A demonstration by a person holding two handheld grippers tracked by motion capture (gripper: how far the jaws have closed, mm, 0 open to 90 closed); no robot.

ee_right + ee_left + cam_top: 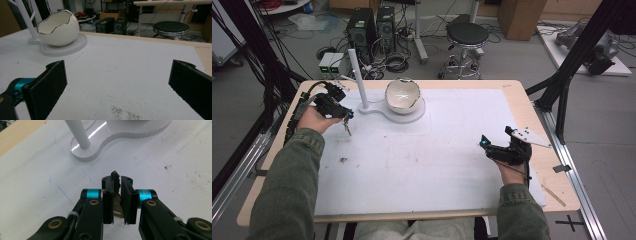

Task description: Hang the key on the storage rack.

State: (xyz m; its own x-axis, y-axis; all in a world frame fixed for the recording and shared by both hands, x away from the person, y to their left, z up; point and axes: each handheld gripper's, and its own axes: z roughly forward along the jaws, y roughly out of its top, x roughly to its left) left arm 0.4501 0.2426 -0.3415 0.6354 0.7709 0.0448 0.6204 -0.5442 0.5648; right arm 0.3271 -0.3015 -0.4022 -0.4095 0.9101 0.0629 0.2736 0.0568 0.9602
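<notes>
Behind your table [532,125] the floor is crowded with computer towers [371,27], loose cables and a round black stool [467,34]. A white mat [427,160] covers most of the wooden top. At its far edge sits a white stand [399,111] with an upright post [357,77] and an egg-shaped bowl [402,93] with a jagged, silver-edged rim.

Your left tongs [117,195] are over the mat just in front of the post's foot, squeezed narrow on a key [116,181]: its dark head sticks up between the jaws and its metal blade shows below them. In the high view the key [347,128] hangs from the tongs, close to the mat.

Your right tongs [117,82] are spread wide with nothing between the jaws, low over the mat near its right edge, well apart from the bowl [58,28] and stand.
</notes>
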